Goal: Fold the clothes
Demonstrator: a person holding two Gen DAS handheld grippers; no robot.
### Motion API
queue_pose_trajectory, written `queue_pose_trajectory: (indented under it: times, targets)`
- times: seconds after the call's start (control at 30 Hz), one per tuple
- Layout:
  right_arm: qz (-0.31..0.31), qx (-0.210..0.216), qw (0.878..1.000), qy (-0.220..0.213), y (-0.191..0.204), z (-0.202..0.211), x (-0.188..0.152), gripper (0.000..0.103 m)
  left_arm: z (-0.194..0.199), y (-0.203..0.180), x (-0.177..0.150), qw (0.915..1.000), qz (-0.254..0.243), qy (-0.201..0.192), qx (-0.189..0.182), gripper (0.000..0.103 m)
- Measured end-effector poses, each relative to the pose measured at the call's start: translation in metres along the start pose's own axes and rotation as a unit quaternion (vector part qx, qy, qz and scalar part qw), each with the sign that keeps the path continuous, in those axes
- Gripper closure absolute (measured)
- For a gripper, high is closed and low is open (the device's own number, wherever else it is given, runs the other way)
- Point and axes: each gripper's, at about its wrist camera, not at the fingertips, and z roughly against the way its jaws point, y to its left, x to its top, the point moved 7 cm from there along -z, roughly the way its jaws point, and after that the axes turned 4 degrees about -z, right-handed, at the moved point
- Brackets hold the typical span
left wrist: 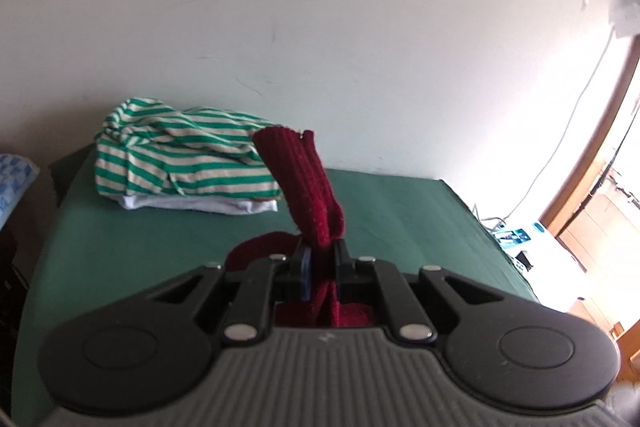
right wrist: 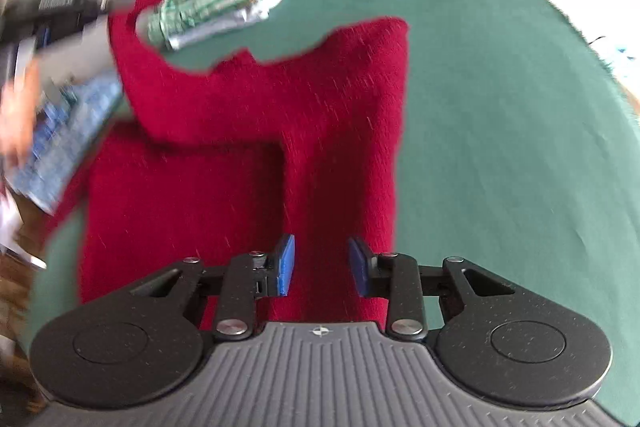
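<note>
Mid-fold: dark red knitted sweater (right wrist: 248,155) partly doubled over on green cloth-covered table (right wrist: 500,147), one end lifted, pinched by left gripper (left wrist: 320,255). Right gripper (right wrist: 322,263) spread wide above it, holding nothing. Behind, striped green-and-cream garment (left wrist: 180,155) stacked folded on a white one (left wrist: 192,205); red piece unfinished.

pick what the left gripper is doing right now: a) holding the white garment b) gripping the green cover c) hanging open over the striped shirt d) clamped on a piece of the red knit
d: the left gripper has its jaws shut on the red knit garment, which sticks up past them.
</note>
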Motion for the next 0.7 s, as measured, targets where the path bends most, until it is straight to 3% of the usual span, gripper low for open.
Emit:
queue_pose_trajectory:
  times: [0.1, 0.2, 0.27, 0.47, 0.5, 0.57, 0.6, 0.7]
  targets:
    - [-0.033, 0.072, 0.997, -0.019, 0.012, 0.003, 0.048, 0.068, 0.002, -0.014, -0.012, 1.0000, -0.006, 0.005, -0.006, 0.097]
    - [-0.061, 0.143, 0.987, -0.037, 0.031, 0.009, 0.097, 0.055, 0.004, -0.034, -0.022, 0.9996, -0.026, 0.012, -0.004, 0.097]
    - [-0.059, 0.153, 0.986, -0.025, 0.046, 0.002, 0.114, 0.049, 0.004, -0.051, -0.026, 0.9989, -0.043, 0.016, -0.003, 0.097]
    - [-0.051, 0.180, 0.982, 0.014, 0.092, -0.018, 0.164, 0.047, 0.003, -0.094, -0.037, 0.9965, -0.081, 0.015, -0.011, 0.097]
    - [-0.047, 0.169, 0.984, 0.020, 0.095, -0.023, 0.164, 0.047, 0.003, -0.098, -0.039, 0.9962, -0.085, 0.015, -0.012, 0.097]
    - [-0.041, 0.125, 0.991, 0.016, 0.095, -0.030, 0.166, 0.052, 0.003, -0.102, -0.042, 0.9959, -0.087, 0.014, -0.016, 0.097]
    - [-0.040, 0.123, 0.991, 0.020, 0.096, -0.032, 0.164, 0.054, 0.003, -0.104, -0.044, 0.9959, -0.088, 0.014, -0.017, 0.097]
    - [-0.038, 0.123, 0.991, 0.028, 0.095, -0.036, 0.161, 0.077, 0.003, -0.106, -0.048, 0.9953, -0.093, 0.016, -0.021, 0.097]
